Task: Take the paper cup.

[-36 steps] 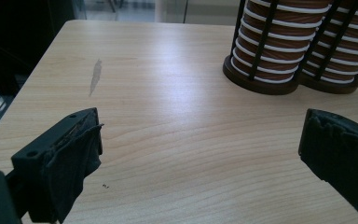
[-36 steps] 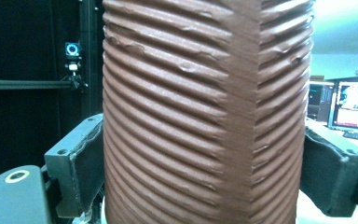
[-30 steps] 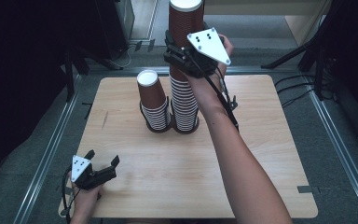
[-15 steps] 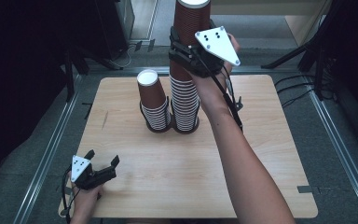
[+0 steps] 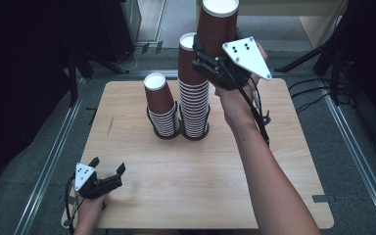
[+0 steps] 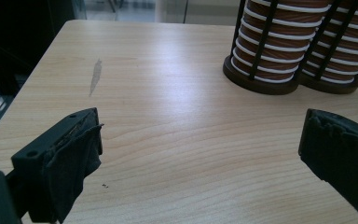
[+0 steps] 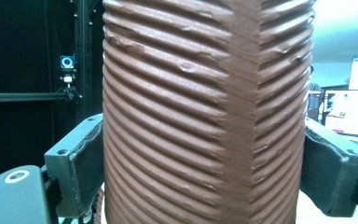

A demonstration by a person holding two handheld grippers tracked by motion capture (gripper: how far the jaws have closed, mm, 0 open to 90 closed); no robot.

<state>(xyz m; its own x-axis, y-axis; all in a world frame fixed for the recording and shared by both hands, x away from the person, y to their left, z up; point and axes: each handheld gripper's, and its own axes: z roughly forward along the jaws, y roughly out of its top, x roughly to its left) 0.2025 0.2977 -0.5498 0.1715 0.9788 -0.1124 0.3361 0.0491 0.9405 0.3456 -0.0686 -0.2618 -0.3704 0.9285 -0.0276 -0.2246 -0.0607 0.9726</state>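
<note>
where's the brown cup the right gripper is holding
In the high view the brown cup sits clamped in the right gripper, lifted above the table's far edge, just right of the taller cup stack.

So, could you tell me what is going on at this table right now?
A person is working with two stacks of brown paper cups that stand in black wire holders on the wooden table. The right gripper is shut on a brown ribbed cup, held in the air beside the top of the taller stack. The shorter stack stands next to it. The left gripper rests open near the table's front left corner, holding nothing.
</note>
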